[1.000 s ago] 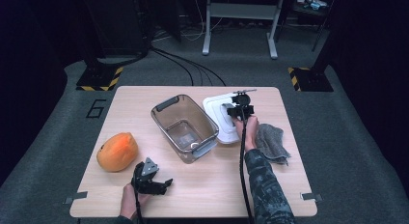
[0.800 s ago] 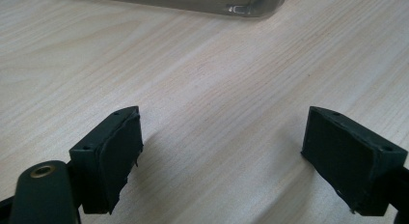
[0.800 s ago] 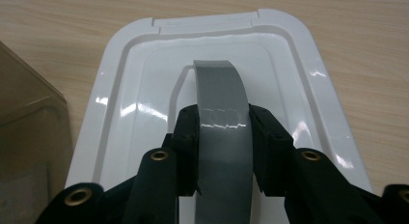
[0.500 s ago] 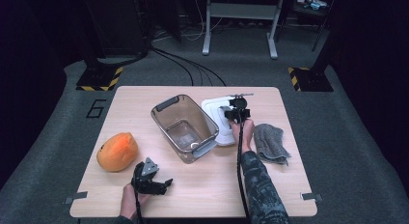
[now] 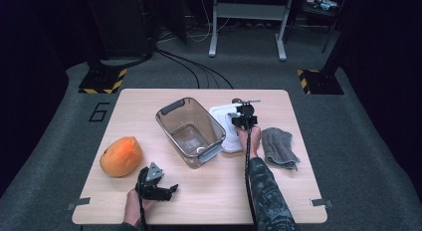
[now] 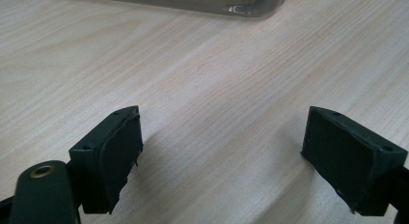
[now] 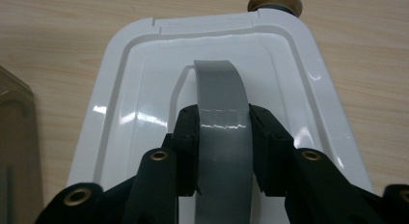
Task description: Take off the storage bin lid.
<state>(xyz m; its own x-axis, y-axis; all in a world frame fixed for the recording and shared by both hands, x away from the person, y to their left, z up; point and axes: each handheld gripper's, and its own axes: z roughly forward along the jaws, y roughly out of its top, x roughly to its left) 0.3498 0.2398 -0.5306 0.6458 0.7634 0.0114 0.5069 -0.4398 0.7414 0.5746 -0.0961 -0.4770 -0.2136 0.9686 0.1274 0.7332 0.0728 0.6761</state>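
Lid, handle pinched by right tongs, lies on wooden table; left tongs gape.

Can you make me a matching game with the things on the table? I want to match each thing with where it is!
Things:
1. orange fruit
2. grey cloth
3. clear bin
4. white lid

Places:
A. middle of the table
B. under the right gripper, which grips its grey handle
C. right edge of the table
D. left side, beyond the left gripper

Pairs: 1-D, 2-C, 3-A, 4-B
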